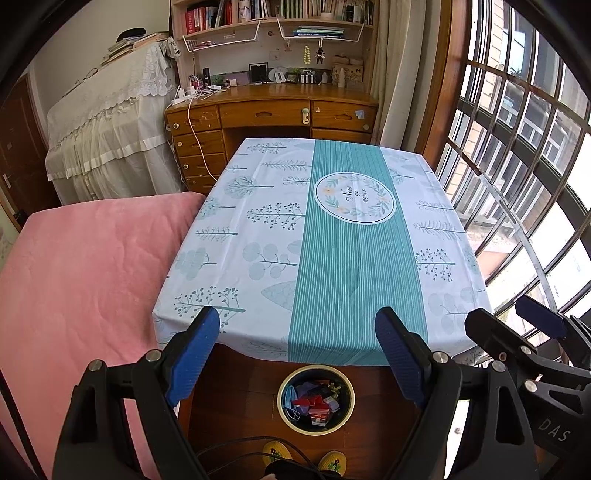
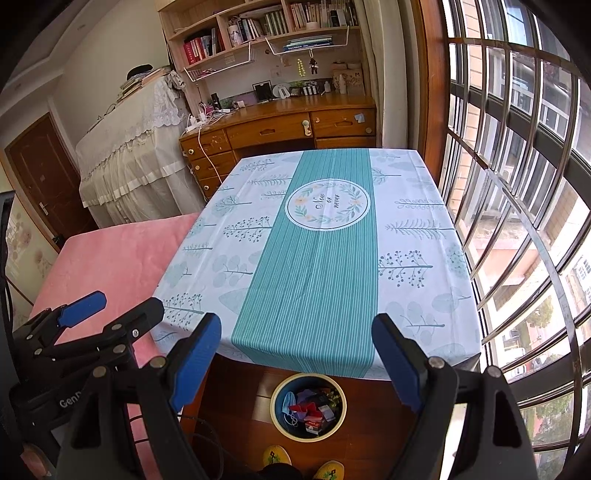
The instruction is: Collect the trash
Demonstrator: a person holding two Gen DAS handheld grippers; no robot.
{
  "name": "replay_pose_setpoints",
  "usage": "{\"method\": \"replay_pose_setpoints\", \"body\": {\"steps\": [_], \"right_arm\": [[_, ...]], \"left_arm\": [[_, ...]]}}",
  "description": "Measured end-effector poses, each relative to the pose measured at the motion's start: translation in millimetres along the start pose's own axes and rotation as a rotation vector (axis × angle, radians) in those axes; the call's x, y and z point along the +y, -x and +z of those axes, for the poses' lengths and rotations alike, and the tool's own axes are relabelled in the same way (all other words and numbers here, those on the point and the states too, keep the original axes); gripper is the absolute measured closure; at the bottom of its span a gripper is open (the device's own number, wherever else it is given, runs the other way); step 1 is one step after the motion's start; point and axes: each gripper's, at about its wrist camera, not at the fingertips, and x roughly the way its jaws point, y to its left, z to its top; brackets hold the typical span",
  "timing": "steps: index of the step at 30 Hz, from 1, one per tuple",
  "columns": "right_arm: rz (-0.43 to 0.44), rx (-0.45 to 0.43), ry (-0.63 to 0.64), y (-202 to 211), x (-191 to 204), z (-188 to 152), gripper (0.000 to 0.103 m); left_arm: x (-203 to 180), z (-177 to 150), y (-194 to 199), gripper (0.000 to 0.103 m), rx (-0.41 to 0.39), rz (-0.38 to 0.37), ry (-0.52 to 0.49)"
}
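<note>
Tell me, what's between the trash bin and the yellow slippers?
Just bare wooden floor. Both wrist views show the trash bin on the floor with the yellow slippers nearer the camera, and only a strip of floorboards separates them.

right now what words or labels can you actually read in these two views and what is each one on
"Now or never": in the round wreath on the tablecloth.
"DAS": white letters on the right gripper, seen from the left camera.
"Gen": start of a word cut off on the left gripper, seen from the right camera.
Book spines on the shelf: too small to read.
Packets in the bin: print too blurred to read.
</note>
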Motion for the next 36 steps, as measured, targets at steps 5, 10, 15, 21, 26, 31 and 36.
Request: {"method": "replay_pose_setpoints", "body": {"steps": [5,10,15,21,26,31,36], "right_arm": [[-0.001,0.001,0.0,-3,-5,-4,0.019],[-0.001,0.001,0.001,-3,-7,-5,0.019],[0.001,0.003,-0.001,-4,-9,-6,0.019],[0.002,0.001,0.002,-3,-9,-5,0.019],[0.002,0.003,0.0,-3,-9,-5,0.019],[0.003,0.003,0.001,-3,-9,-5,0.019],[0.002,0.003,0.0,-3,-9,-4,0.019]], "left_arm": [[-3,-1,-2,0.018,0.002,-0.001,-0.002],[-3,-1,-2,0.018,0.002,-0.002,-0.004],[-3,-2,-2,0.018,0.003,-0.001,-0.004],[-4,-4,-3,0.018,0.008,0.0,-0.001],[-4,-12,-2,0.018,0.011,0.006,0.007],[-6,-13,-1,0.018,0.01,0.009,0.009],[-6,-13,-1,0.018,0.01,0.009,0.012]]}}
